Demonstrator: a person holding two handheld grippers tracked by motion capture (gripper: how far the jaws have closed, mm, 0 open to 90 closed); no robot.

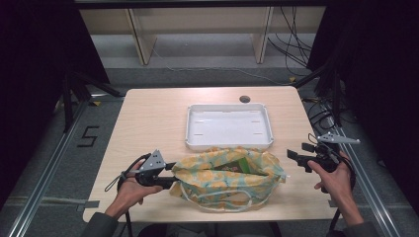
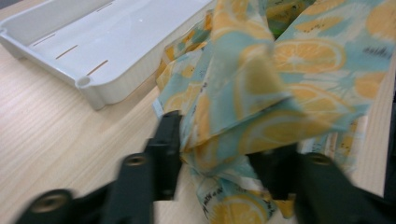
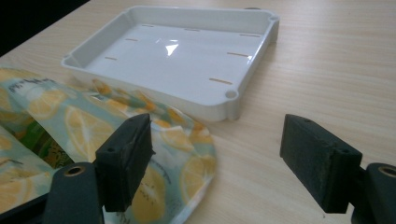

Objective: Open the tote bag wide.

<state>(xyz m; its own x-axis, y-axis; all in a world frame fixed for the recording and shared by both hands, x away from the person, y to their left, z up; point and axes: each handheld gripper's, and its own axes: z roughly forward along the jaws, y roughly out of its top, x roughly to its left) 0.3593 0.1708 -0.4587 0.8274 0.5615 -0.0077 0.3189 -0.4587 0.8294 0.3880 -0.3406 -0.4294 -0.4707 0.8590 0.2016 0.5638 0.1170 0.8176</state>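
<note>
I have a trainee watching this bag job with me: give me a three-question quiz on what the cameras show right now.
1. True or false: the left gripper is pinching the cloth of the lemon-print bag.
2. Multiple choice: the right gripper is A) shut on the bag, B) open beside the bag's edge, C) resting inside the white tray.
3. Short answer: where does the white tray sit relative to the bag in the high view?

Key
1. True: its jaws close on a fold at the bag's left end.
2. B: the jaws stand wide apart, holding nothing.
3. Just beyond the bag, farther from the person, and it holds nothing.
</note>
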